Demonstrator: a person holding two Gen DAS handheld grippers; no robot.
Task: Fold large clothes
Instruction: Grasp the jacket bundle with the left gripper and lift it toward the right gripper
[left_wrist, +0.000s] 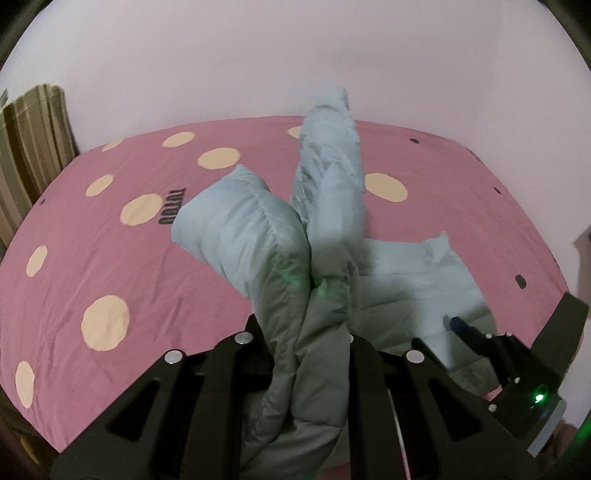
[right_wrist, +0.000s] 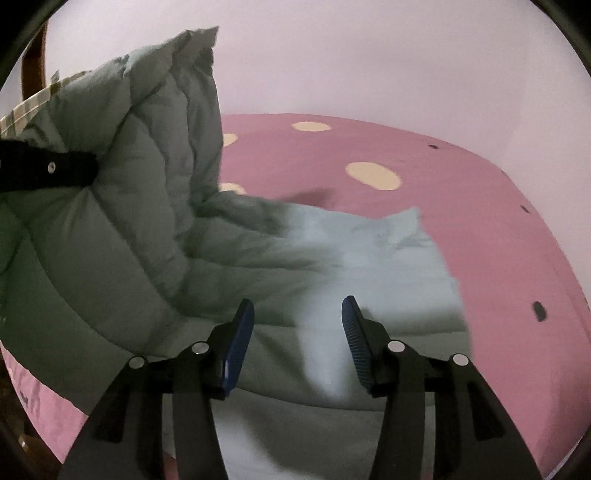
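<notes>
The left gripper (left_wrist: 310, 332) is clenched on a thick bunched fold of the pale blue-grey padded jacket (left_wrist: 258, 236), lifted off the bed w/ one sleeve sticking up. The right gripper (right_wrist: 297, 343) is released: jaws apart, nothing pinched, only flat jacket fabric under the blue pads (right_wrist: 240, 343). The rest of the jacket lies spread on the pink bedspread (left_wrist: 110, 266) w/ cream dots, toward its right side.

Risks, as I judge them:
- The puffy fabric is slippery and held at one point only, so the bunch could slide out of the left grip.
- The raised sleeve may flop the wrong way and spoil the fold.
- The right gripper is free, so the flat part isn't pinned and could drag along if the left pulls.

Around: a striped curtain (left_wrist: 33, 147) at the far left and a plain wall behind the bed. Nothing else on the bed blocks the way. The lifted fabric itself hides much of what's left of the right gripper.
</notes>
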